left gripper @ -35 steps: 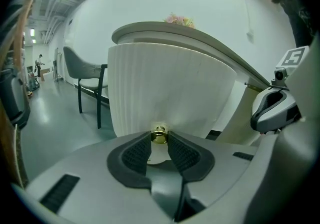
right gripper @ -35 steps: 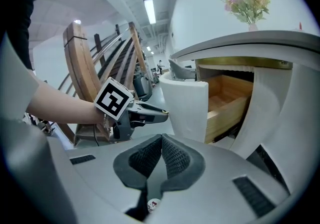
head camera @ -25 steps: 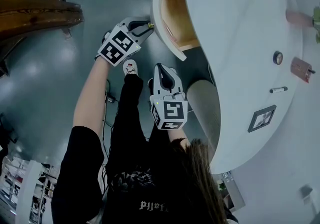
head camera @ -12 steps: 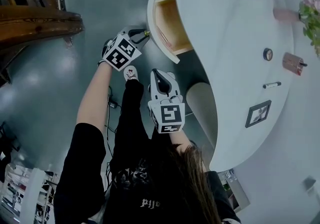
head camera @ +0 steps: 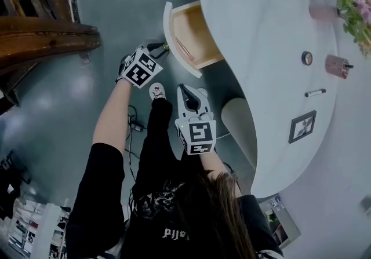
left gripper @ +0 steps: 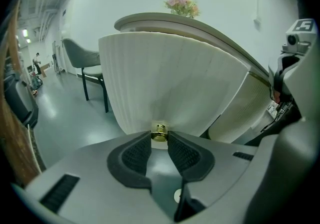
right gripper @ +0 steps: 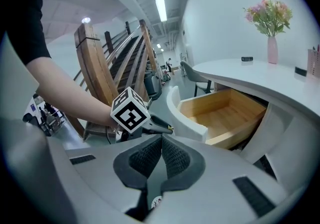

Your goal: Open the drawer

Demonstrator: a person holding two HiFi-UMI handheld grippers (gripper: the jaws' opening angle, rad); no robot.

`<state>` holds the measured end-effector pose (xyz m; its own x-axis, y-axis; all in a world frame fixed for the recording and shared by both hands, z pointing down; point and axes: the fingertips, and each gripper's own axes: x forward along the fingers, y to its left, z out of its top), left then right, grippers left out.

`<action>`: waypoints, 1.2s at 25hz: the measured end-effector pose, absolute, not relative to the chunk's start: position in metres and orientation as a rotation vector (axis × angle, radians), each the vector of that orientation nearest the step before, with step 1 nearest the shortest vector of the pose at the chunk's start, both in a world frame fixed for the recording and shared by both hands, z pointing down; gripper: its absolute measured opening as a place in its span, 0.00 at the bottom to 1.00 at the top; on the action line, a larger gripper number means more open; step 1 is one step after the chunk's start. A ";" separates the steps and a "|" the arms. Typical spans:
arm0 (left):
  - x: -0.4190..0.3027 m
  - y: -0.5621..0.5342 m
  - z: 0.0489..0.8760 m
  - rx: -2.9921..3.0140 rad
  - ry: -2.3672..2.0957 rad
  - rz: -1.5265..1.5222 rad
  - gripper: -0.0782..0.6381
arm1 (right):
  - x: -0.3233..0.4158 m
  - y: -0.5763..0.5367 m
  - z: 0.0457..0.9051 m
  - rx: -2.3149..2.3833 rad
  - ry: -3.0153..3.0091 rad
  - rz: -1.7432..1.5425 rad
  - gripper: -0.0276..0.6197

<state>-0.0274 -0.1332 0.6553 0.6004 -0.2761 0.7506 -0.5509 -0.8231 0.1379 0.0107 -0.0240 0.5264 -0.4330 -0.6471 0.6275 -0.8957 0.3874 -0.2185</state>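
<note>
A white curved desk point(head camera: 261, 49) has a drawer point(head camera: 194, 35) pulled out, its pale wooden inside showing. My left gripper point(head camera: 162, 48) is shut on the small brass knob point(left gripper: 159, 133) in the middle of the ribbed white drawer front point(left gripper: 165, 77); both pads press the knob's sides. In the right gripper view the drawer point(right gripper: 220, 113) stands open to the right of the left gripper's marker cube point(right gripper: 131, 110). My right gripper point(head camera: 186, 91) hangs below the drawer, apart from it, jaws shut with nothing between them point(right gripper: 161, 141).
On the desk stand a vase of pink flowers point(head camera: 355, 4), a picture frame point(head camera: 304, 126), a pen point(head camera: 315, 93) and small items. A wooden staircase point(head camera: 40, 26) is at left. A dark chair point(left gripper: 87, 62) stands beyond the drawer. The person's shoe point(head camera: 156, 91) is under the left gripper.
The left gripper has drawn the knob and drawer front a little further from the desk, and more of the wooden inside shows. The right gripper stays shut and empty.
</note>
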 end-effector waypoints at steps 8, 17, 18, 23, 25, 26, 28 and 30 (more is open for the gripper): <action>-0.041 -0.126 0.656 2.471 -0.676 1.096 0.27 | 0.008 -0.013 0.525 1.322 -2.188 0.743 0.08; -0.049 -0.120 0.655 2.454 -0.685 1.105 0.27 | 0.001 0.004 0.528 1.313 -2.184 0.763 0.08; -0.050 -0.120 0.654 2.453 -0.688 1.106 0.27 | 0.001 0.004 0.528 1.310 -2.186 0.761 0.08; -0.056 -0.116 0.655 2.443 -0.686 1.133 0.27 | 0.002 0.009 0.530 1.317 -2.178 0.766 0.08; -0.058 -0.115 0.655 2.442 -0.693 1.132 0.27 | 0.003 0.011 0.534 1.312 -2.169 0.771 0.08; -0.058 -0.115 0.655 2.445 -0.697 1.122 0.27 | 0.003 0.012 0.537 1.309 -2.165 0.774 0.08; -0.058 -0.115 0.655 2.447 -0.698 1.112 0.27 | 0.005 0.014 0.539 1.307 -2.155 0.779 0.08; -0.060 -0.115 0.656 2.443 -0.691 1.121 0.27 | 0.006 0.015 0.541 1.311 -2.149 0.780 0.08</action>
